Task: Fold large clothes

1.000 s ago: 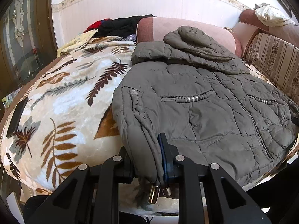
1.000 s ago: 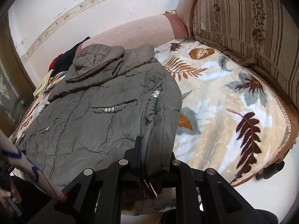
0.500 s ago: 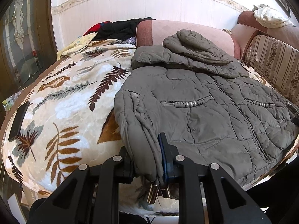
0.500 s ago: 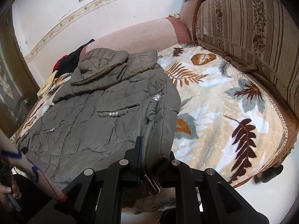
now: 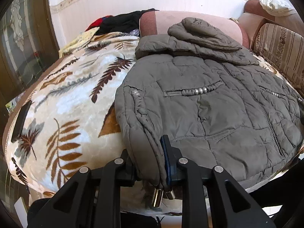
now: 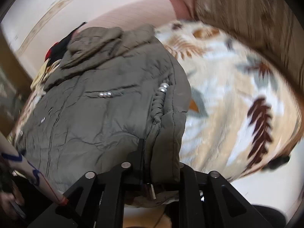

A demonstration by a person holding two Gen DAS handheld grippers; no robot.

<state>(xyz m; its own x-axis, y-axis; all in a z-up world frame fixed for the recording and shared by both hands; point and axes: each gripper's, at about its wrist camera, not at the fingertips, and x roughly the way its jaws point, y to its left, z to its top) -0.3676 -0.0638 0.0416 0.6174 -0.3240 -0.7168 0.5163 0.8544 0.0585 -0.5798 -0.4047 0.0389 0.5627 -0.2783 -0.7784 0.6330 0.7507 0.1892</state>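
A grey-green quilted hooded jacket (image 5: pixel 218 102) lies on a leaf-patterned blanket (image 5: pixel 62 102), hood toward the far wall, both sleeves folded in over the front. My left gripper (image 5: pixel 150 163) is shut on the jacket's near left hem corner, with metal cord ends hanging below. My right gripper (image 6: pixel 161 163) is shut on the jacket's (image 6: pixel 98 102) near right hem corner. The right wrist view is blurred by motion.
A pink bolster (image 5: pixel 190 22) and dark and red clothes (image 5: pixel 121 21) lie at the back. A striped sofa back (image 5: pixel 281 51) runs along the right, also in the right wrist view (image 6: pixel 247 17). A dark phone (image 5: pixel 20 119) lies on the blanket's left edge. The blanket (image 6: pixel 237 98) extends right of the jacket.
Both grippers keep their hold on the hem corners. The right wrist view has swung and tilted quickly, now blurred. The left wrist view has shifted only slightly.
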